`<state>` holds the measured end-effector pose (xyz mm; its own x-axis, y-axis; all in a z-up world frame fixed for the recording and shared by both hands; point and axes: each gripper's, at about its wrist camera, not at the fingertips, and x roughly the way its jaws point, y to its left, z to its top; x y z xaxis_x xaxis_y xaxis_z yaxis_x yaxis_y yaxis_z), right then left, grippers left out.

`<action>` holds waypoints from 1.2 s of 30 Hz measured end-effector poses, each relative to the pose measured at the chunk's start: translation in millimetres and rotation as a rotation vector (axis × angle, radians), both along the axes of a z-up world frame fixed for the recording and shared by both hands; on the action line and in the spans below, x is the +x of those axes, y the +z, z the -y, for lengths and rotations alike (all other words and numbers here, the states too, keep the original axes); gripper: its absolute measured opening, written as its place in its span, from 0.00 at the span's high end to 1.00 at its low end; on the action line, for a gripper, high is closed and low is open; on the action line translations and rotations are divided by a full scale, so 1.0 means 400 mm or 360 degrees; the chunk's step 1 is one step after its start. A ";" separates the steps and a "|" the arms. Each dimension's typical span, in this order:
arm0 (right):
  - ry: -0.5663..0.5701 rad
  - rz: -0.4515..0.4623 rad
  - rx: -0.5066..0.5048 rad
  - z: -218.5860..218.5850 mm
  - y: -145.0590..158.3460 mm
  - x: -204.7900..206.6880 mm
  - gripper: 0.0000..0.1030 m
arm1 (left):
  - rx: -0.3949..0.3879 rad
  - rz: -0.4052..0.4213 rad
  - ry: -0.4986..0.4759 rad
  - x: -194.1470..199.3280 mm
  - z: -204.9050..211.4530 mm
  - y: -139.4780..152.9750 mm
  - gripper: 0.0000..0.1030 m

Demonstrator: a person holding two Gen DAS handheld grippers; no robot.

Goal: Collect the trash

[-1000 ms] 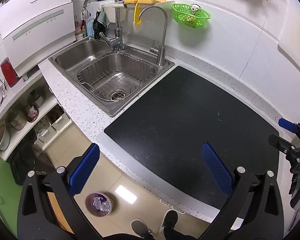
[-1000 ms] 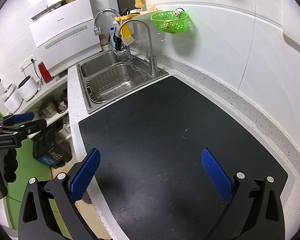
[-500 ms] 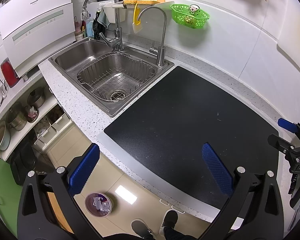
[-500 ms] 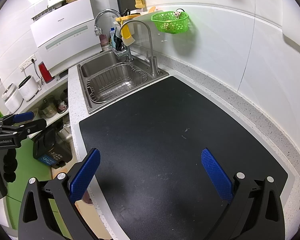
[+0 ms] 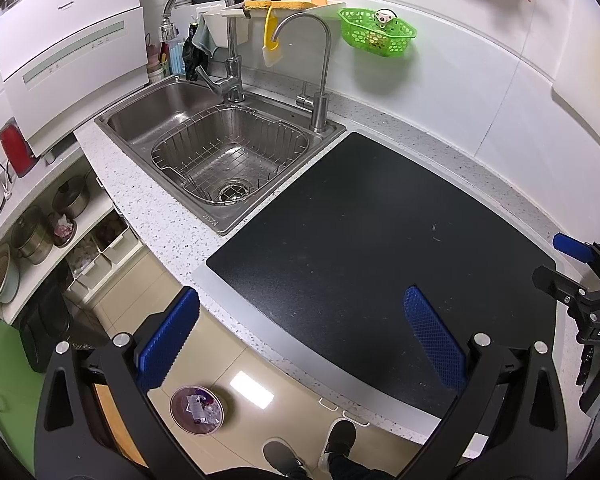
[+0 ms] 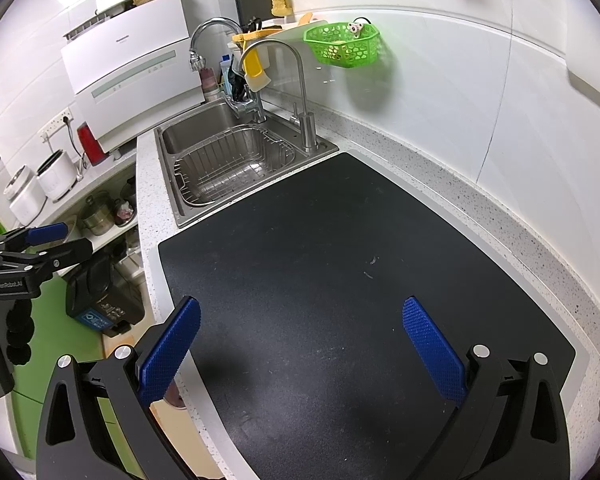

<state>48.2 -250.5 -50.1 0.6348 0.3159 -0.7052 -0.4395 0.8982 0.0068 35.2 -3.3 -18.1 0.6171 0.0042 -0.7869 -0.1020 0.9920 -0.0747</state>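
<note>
With both tools raised above the worktop, my left gripper [image 5: 300, 336] has its 2 blue pads spread wide and carries nothing. It hangs over the front edge of the counter [image 5: 148, 216], so that 1 pad is over the floor and the other over the black mat [image 5: 372, 232].

My right gripper [image 6: 300, 344] is likewise spread wide and empty. Its pads stand above the near part of the black mat [image 6: 340, 264], with the left pad close to the mat's left edge.

Each tool shows at the edge of the other's view: the right gripper [image 5: 580, 280] at the right border of the left wrist view, the left gripper [image 6: 40, 244] at the left border of the right wrist view.

Trash location:
1. A round bin [image 5: 197, 409] stands on the tiled floor below the counter edge, just beside my left pad in the left wrist view. Crumpled scraps lie inside it.
2. On the mat, only 2 small pale flecks [image 6: 372, 261] are visible, near its middle; what they are cannot be told.

Surroundings: a steel sink [image 5: 220, 148] with a wire rack in it adjoins the mat's far left corner. A green basket [image 5: 376, 32] hangs on the white wall behind. My shoes [image 5: 312, 446] show on the floor beside the bin.
</note>
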 end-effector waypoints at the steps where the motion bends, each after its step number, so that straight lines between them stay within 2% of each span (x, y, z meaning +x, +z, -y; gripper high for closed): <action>1: -0.0001 -0.0001 0.0000 0.000 0.000 0.000 0.06 | -0.0001 0.0000 0.0002 0.001 0.000 0.000 0.03; 25: 0.0002 -0.0008 -0.0003 0.002 -0.002 0.008 0.06 | -0.0023 -0.0002 -0.0019 0.007 0.007 -0.004 0.03; 32: 0.0005 -0.0011 -0.0004 0.003 -0.005 0.010 0.06 | -0.0007 0.0000 -0.0040 0.010 0.012 -0.005 0.03; 36: 0.0003 -0.0012 -0.0004 0.002 -0.005 0.011 0.06 | 0.0048 0.0018 -0.0070 0.009 0.022 -0.001 0.03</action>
